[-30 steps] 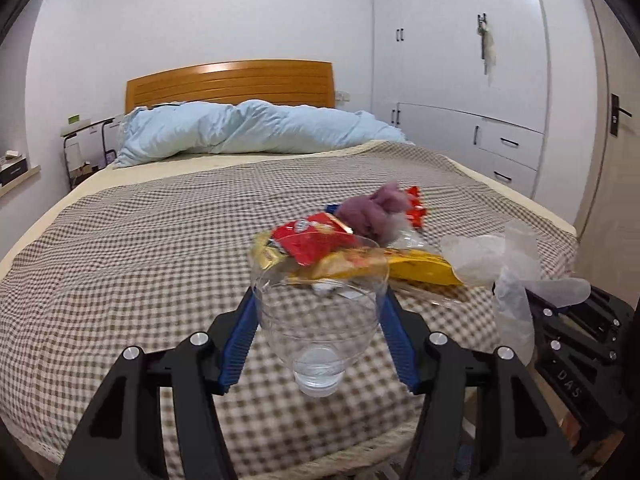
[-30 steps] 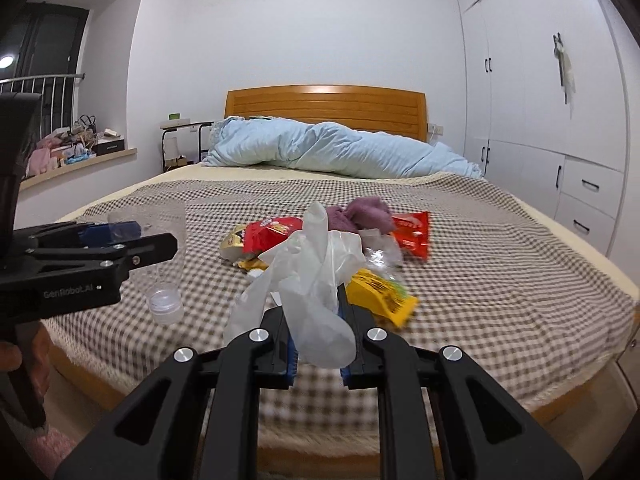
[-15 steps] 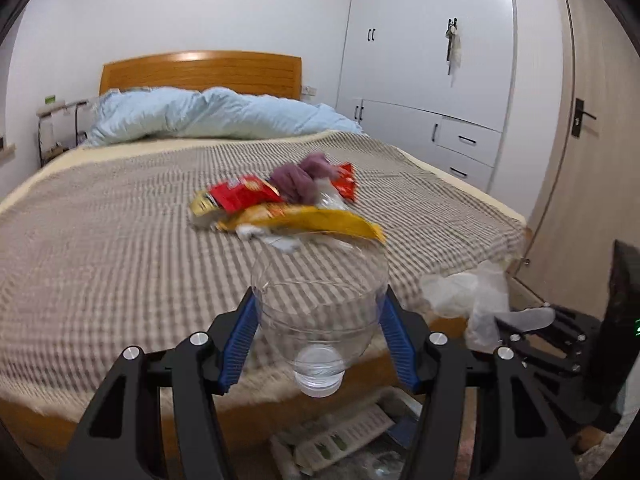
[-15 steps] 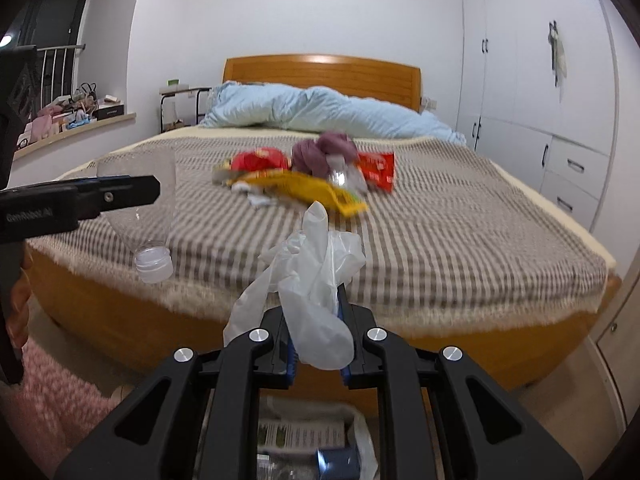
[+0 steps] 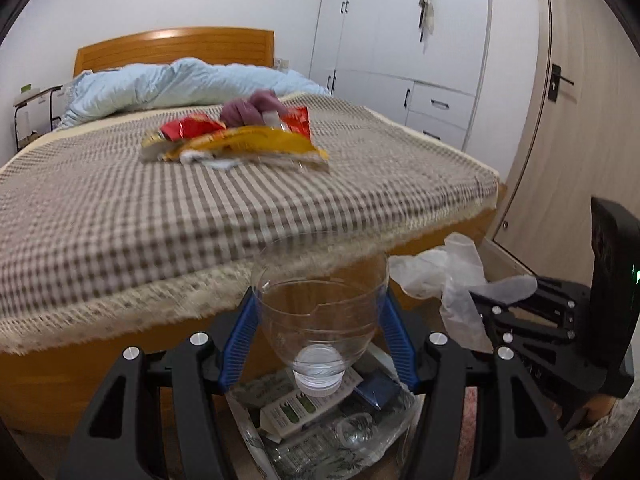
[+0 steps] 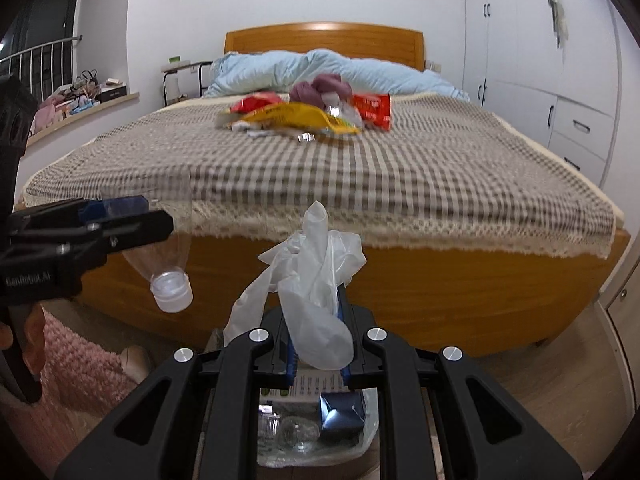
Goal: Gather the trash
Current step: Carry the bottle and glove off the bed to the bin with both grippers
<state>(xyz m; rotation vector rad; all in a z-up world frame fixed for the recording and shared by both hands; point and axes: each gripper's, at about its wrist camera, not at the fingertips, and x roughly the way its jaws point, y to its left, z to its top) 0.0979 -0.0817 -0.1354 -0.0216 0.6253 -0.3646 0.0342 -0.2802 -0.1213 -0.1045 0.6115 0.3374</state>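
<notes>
My left gripper point(image 5: 320, 320) is shut on a clear plastic bottle point(image 5: 320, 320) held cap down, its white cap point(image 5: 319, 376) towards the camera. The same bottle point(image 6: 168, 256) shows at the left of the right wrist view. My right gripper point(image 6: 318, 340) is shut on crumpled clear plastic gloves point(image 6: 316, 276); those gloves point(image 5: 444, 276) hang at the right of the left wrist view. Both grippers hover above a trash bag point(image 6: 316, 424) on the floor, holding cartons and a bottle. More wrappers point(image 5: 240, 140) and a purple cloth point(image 5: 252, 106) lie on the bed.
The checked bedspread point(image 5: 160, 208) overhangs a wooden bed frame point(image 6: 460, 300) just ahead. A pink rug point(image 6: 76, 368) lies to the left, white wardrobes point(image 5: 400, 40) and a door point(image 5: 560, 100) to the right. A hand point(image 6: 24, 328) grips the left tool.
Both grippers have pulled back from the bed and sunk below its edge. The trash bag on the floor has come into view beneath them. The bottle and gloves stay held.
</notes>
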